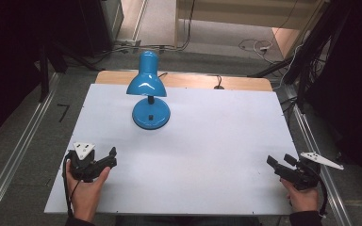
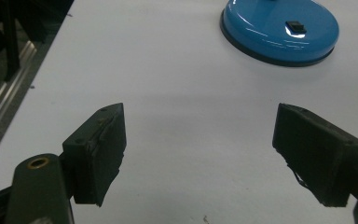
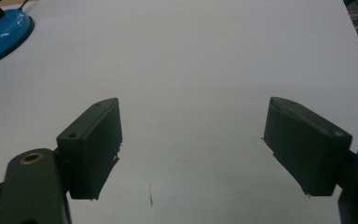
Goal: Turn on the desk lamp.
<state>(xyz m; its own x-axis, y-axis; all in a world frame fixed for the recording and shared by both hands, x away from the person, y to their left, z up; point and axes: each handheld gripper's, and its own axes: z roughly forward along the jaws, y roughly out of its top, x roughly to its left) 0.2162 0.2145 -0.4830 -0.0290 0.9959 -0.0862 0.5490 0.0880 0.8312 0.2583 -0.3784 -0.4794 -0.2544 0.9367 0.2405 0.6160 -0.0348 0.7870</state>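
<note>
we hold left gripper [image 1: 107, 157] and right gripper [image 1: 279, 165] at near table [image 1: 207, 141] edge, jaws of both spread wide, nothing between. blue lamp [image 1: 148, 89] upright farther back, left of centre, ahead of left gripper; we judge left hand [image 1: 86, 188] nearer.

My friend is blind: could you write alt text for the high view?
A blue desk lamp stands toward the far left of a white table. At the near edge, a person's hands hold the left gripper and the right gripper, both open and empty.
</note>
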